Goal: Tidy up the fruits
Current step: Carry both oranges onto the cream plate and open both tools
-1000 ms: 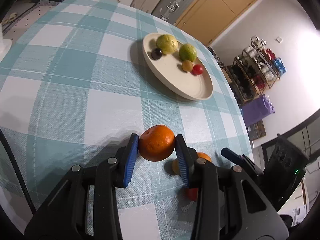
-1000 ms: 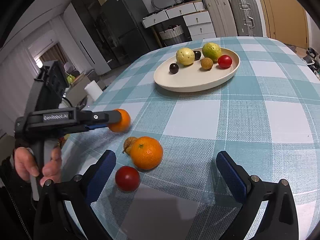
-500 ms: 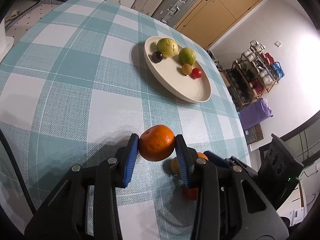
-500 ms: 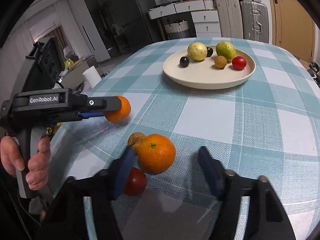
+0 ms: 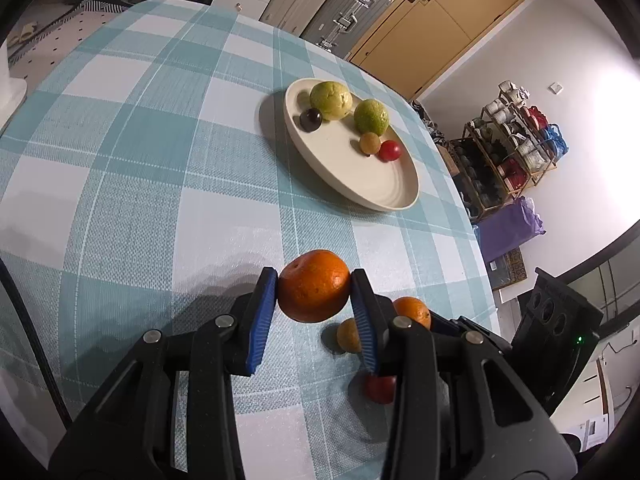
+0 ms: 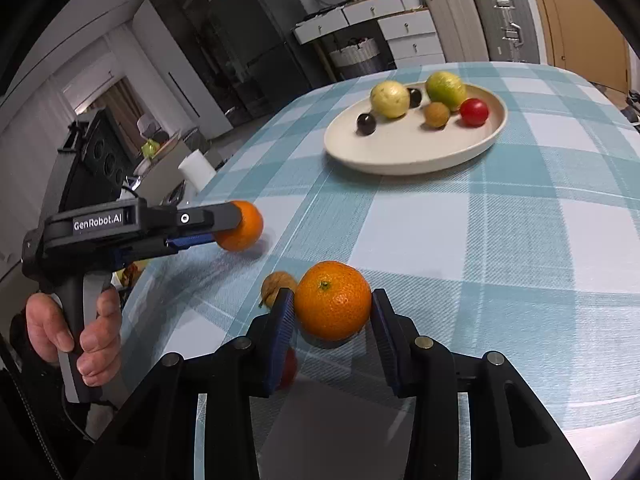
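While one orange is held pinched in left hand-held gripper above bench, second orange sits bracketed by right hand-held gripper, contact unclear. Squeeze gently, plate next probably.

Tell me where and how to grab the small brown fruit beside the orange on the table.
Grip the brown fruit across its round middle, probably from above: the table orange, clasped by the right gripper, crowds one side and the red tomato sits near another. The left gripper holds the lifted orange.
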Demonstrator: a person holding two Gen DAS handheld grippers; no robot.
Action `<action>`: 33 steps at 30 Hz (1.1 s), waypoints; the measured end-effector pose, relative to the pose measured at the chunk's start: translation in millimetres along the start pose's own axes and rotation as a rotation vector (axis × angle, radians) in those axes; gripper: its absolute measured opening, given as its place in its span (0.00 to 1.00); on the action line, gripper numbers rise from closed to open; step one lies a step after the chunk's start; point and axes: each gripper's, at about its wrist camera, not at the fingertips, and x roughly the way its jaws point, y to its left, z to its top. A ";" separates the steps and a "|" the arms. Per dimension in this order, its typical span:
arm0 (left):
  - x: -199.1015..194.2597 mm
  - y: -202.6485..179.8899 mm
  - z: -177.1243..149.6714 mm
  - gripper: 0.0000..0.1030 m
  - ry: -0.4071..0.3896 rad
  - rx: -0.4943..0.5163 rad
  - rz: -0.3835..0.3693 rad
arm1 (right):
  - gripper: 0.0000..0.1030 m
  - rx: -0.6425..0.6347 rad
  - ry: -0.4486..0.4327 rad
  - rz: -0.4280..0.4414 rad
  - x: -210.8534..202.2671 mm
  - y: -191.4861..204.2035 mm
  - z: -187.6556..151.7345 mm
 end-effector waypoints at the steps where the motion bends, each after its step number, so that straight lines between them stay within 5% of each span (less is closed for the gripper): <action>1: 0.4 -2.2 1.2 0.33 -0.002 0.010 0.002 | 0.39 0.004 -0.005 -0.001 -0.9 -2.6 0.8; 17: -4.0 -32.1 26.4 0.33 -0.088 0.119 0.056 | 0.39 0.055 -0.056 0.017 -17.4 -27.0 14.5; 33: 11.0 -53.7 79.5 0.33 -0.114 0.165 0.029 | 0.39 0.018 -0.108 0.028 -9.8 -34.9 71.0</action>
